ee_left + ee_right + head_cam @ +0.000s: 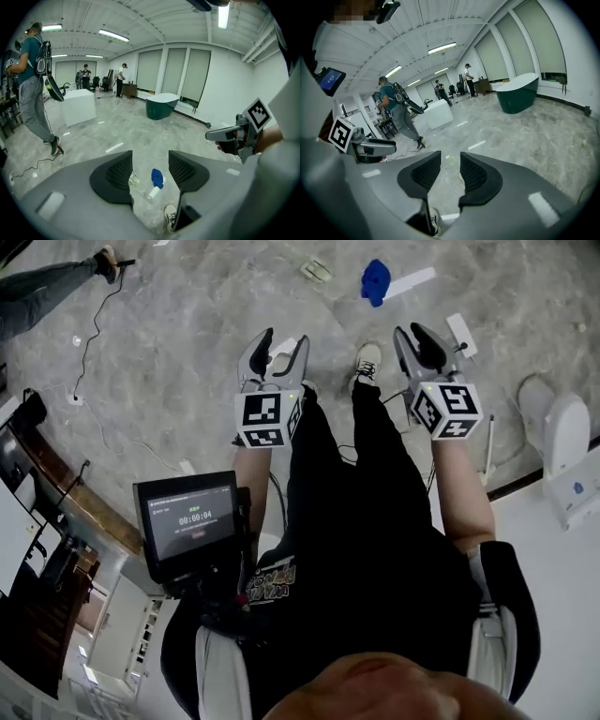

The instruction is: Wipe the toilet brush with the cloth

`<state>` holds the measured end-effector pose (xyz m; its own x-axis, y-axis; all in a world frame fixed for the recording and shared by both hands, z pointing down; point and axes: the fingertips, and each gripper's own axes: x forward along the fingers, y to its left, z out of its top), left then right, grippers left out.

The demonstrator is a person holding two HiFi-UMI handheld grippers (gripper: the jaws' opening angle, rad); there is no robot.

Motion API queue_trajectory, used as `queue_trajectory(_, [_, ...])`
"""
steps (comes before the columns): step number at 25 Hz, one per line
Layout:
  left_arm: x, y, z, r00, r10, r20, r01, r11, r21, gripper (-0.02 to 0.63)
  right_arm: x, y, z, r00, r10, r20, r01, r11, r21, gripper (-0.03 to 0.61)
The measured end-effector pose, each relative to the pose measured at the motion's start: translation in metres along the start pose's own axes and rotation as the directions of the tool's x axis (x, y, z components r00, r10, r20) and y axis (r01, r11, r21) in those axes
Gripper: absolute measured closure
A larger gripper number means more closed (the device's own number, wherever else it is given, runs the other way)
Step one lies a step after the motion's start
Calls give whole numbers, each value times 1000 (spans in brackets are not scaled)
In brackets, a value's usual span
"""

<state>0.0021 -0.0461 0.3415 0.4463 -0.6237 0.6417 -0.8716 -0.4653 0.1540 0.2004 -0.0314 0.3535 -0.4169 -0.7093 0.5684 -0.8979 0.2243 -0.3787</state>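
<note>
A blue cloth lies crumpled on the grey marble floor ahead of my feet, beside a flat white strip. In the left gripper view the cloth shows through the gap between the jaws, far below them. My left gripper hangs open over the floor with nothing in it. My right gripper is level with it to the right; its jaws stand narrowly apart and are empty. A thin white rod stands at the right; I cannot tell whether it is the toilet brush.
A white toilet-like fixture sits at the right edge. A small screen hangs at my chest. A cable runs across the floor at left, near another person's leg. A green bathtub and a white block stand further off.
</note>
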Motion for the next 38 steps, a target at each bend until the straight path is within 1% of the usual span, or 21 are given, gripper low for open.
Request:
queue_trajectory(4, [40, 22, -22, 999, -34, -14, 34, 999, -25, 371, 29, -16, -38, 995, -83, -50, 84, 996, 13, 448])
queue_trajectory(6, [55, 32, -37, 998, -62, -14, 61, 997, -43, 370, 44, -26, -59, 989, -135, -67, 139, 989, 45, 445])
queue_trajectory(8, [73, 40, -56, 995, -104, -9, 103, 993, -65, 362, 63, -38, -82, 979, -187, -76, 193, 978, 80, 445])
queue_trajectory(10, [95, 45, -86, 988, -154, -16, 152, 984, -89, 353, 86, -49, -109, 972, -218, -90, 227, 968, 104, 442])
queue_trajectory(12, [123, 48, -119, 982, -186, -34, 181, 978, -108, 343, 114, -64, -139, 968, -225, -114, 236, 967, 96, 428])
queue_trajectory(14, [150, 49, -150, 980, -198, -33, 193, 974, -121, 325, 148, -82, -170, 966, -219, -135, 228, 972, 50, 416])
queue_trajectory(15, [162, 50, -166, 979, -200, -29, 195, 973, -125, 310, 167, -93, -190, 965, -217, -146, 223, 974, 27, 413])
queue_trajectory(18, [207, 63, -227, 982, -187, -27, 182, 975, -130, 304, 235, -137, -266, 956, -224, -189, 226, 974, -13, 408])
queue_trajectory(20, [233, 73, -248, 984, -176, -14, 172, 974, -146, 304, 276, -171, -300, 944, -240, -228, 240, 970, -31, 403])
queue_trajectory(24, [248, 82, -240, 986, -159, 46, 165, 971, -174, 304, 321, -224, -333, 908, -288, -303, 290, 956, -38, 399])
queue_trajectory(25, [248, 82, -238, 986, -157, 56, 165, 971, -175, 304, 328, -235, -339, 902, -298, -313, 305, 952, -29, 387])
queue_trajectory(27, [252, 82, -236, 985, -158, 75, 169, 972, -162, 304, 344, -259, -351, 893, -320, -317, 334, 943, -11, 382])
queue_trajectory(30, [268, 95, -238, 981, -156, 116, 170, 979, -114, 304, 379, -302, -379, 881, -362, -304, 392, 919, 43, 366])
queue_trajectory(32, [281, 107, -230, 973, -165, 162, 181, 979, -94, 304, 400, -331, -398, 872, -395, -288, 438, 893, 102, 359])
queue_trajectory(33, [286, 111, -224, 968, -169, 185, 186, 979, -80, 304, 407, -342, -405, 868, -409, -283, 456, 881, 127, 340])
queue_trajectory(34, [287, 114, -220, 965, -168, 203, 183, 981, -61, 304, 411, -350, -410, 864, -418, -281, 468, 871, 146, 339])
queue_trajectory(36, [284, 119, -214, 964, -153, 216, 160, 987, -16, 304, 412, -357, -419, 860, -428, -280, 483, 859, 170, 305])
queue_trajectory(38, [282, 119, -213, 966, -145, 215, 143, 989, 27, 304, 413, -360, -424, 856, -439, -275, 494, 850, 180, 305])
